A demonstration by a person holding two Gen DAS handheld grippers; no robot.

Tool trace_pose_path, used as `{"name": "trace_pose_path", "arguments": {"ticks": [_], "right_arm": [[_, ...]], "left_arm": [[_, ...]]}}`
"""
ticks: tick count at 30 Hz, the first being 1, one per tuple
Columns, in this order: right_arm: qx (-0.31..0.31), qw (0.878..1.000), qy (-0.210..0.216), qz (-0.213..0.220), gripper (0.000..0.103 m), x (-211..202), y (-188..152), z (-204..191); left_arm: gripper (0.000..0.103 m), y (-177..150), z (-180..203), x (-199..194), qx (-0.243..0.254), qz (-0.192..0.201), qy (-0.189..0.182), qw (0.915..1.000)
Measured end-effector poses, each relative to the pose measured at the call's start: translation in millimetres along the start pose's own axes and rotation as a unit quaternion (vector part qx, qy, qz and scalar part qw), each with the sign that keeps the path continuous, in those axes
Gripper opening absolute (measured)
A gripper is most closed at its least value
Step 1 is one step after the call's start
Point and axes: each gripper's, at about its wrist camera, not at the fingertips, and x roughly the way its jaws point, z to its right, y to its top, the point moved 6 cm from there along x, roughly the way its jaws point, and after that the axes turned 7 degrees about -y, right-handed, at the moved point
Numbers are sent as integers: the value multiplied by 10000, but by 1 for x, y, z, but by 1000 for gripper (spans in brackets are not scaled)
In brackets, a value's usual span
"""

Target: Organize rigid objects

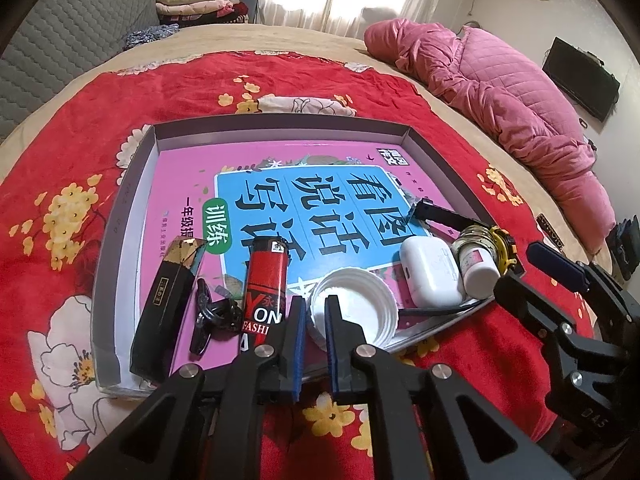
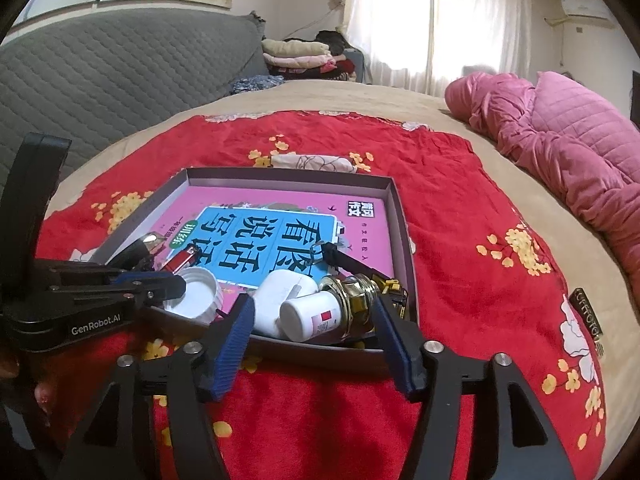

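While both rigs sit at the 6 o'clock edge of the tray (image 1: 120, 216), status:

- left gripper (image 1: 314, 307): clenched, blue pads (image 1: 298, 346) pinching the near wall of the white cap (image 1: 356, 304). Cap is open side up inside the tray, at about 6 o'clock.
- right gripper (image 2: 312, 303): released, spread wide. Its pads (image 2: 234, 336) flank the cluster in the tray's 5 o'clock corner; I can't see either pad pressing on anything.
- 5 o'clock cluster: white earbud case (image 2: 280, 300), white bottle (image 2: 308, 316) on its side and touching the case, brass fitting (image 2: 354, 300) just beside the bottle at its 3 o'clock. Yellow-black tape measure (image 1: 505, 248) is behind them, against the tray wall.
- 7 to 6 o'clock run: black box (image 1: 168, 304) with a gold end, black clip (image 1: 208, 310), red lighter (image 1: 266, 280); the lighter is just beside the cap at its 9 o'clock.
- a black strip (image 1: 444, 216) lies at 12 o'clock of the earbud case.
- everything rests on a pink-and-blue book (image 1: 320, 184) that covers the tray floor. 12 o'clock half of the tray holds only the book.
- tray sits on a red floral blanket (image 1: 80, 160); pink quilt (image 1: 500, 88) is well apart at 2 o'clock.
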Motion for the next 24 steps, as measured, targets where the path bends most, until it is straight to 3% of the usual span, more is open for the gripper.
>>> {"name": "trace_pose_path", "arguments": {"ticks": [8,11,13,21,23,24], "right_arm": [[-18,9999,92,49,69,-10,3,-5],[-34,9999,104,77,69,-14,3,-7],[-43,9999,98,101,69,-18,4,-7],[183,9996,173,145,74,-37,4,-7],[183,9995,166,175,74,-42,3,-7],[191,9995,181,185,75,-45,3,-8]], "left_arm": [[13,-3,-1,-11,-67,29,16,10000],[24,-4,-1,-18,-176,41,20,9998],[37,-4,1,-24,-197,88,39,9998],[44,-11,8,-46,-208,139,143,9996],[51,-12,11,-50,-202,122,183,9996],[60,-13,11,-51,-186,103,213,9995]]}}
